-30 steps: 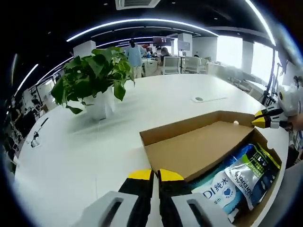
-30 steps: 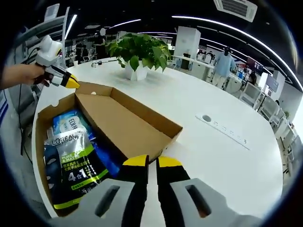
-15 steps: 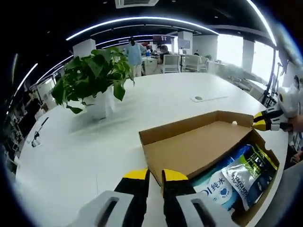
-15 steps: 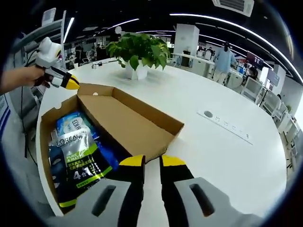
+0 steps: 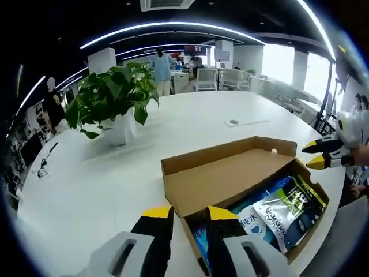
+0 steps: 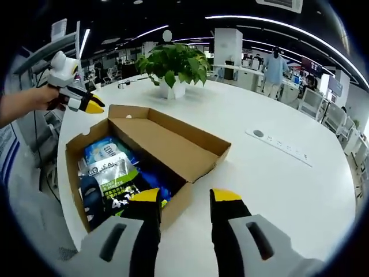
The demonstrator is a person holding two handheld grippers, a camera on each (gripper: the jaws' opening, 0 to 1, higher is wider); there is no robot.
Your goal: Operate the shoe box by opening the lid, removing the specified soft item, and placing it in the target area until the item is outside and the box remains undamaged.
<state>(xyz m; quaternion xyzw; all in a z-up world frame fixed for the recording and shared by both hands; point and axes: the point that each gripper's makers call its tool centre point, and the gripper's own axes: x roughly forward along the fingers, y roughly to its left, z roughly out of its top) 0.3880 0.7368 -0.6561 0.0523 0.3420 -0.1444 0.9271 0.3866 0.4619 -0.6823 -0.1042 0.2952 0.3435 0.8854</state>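
Note:
The brown cardboard shoe box (image 5: 253, 173) (image 6: 144, 156) lies on the white table with its lid (image 5: 222, 180) (image 6: 167, 141) raised and tilted back. Inside lie soft packs: a black-and-green pouch (image 5: 288, 205) (image 6: 115, 182) on top of a blue-and-white pack (image 5: 251, 219) (image 6: 104, 151). My left gripper (image 5: 189, 214) stands open at the box's near corner, touching nothing; in the right gripper view it hangs, held by a hand, at the far corner (image 6: 86, 103). My right gripper (image 6: 186, 197) is open just short of the box's near end, and it shows beside the far corner (image 5: 318, 154).
A green plant in a white pot (image 5: 115, 107) (image 6: 173, 69) stands behind the box. A flat socket plate (image 5: 242, 122) (image 6: 279, 145) is set in the table. A dark cable (image 5: 45, 163) lies at the table's left edge. Chairs and people are far back.
Both grippers went from shut at the lid's edge to open and have let it go. Both cameras have drawn back a little, so more of the box's inside shows.

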